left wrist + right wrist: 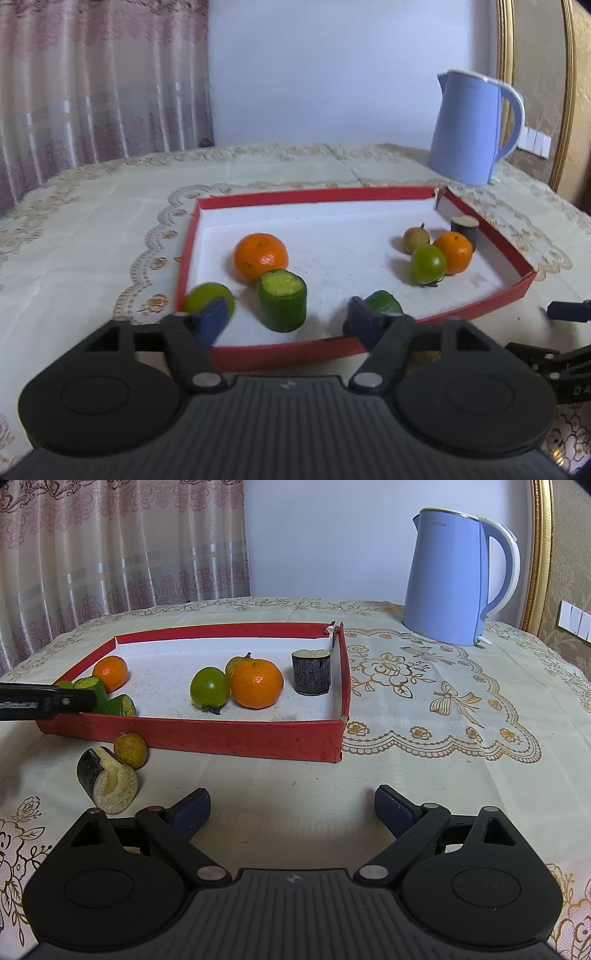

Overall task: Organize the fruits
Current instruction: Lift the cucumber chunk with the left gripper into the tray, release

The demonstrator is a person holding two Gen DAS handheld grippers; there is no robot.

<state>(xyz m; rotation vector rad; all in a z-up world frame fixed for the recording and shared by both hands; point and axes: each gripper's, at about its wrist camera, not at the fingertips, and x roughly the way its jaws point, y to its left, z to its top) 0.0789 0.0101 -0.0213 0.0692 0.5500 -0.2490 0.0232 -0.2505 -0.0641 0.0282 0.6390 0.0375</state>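
A red tray (314, 194) lined in white holds the fruit. My left gripper (288, 319) hangs open over its near edge. A cut green cucumber piece (282, 301) stands between the pads, touching neither. A green round fruit (207, 299) lies behind the left pad and another green piece (384, 302) behind the right one. An orange (261, 256) sits just beyond. At the tray's right end a green fruit (209, 688), an orange (256, 683), a small yellowish fruit (236, 664) and a dark eggplant stub (312, 672) cluster. My right gripper (291, 806) rests open and empty over the cloth.
Outside the tray, by its near left corner, lie a halved eggplant piece (107, 781) and a small yellow fruit (131, 751). A blue kettle (450, 579) stands at the back right on the embroidered tablecloth (424, 701). Curtains hang behind the table on the left.
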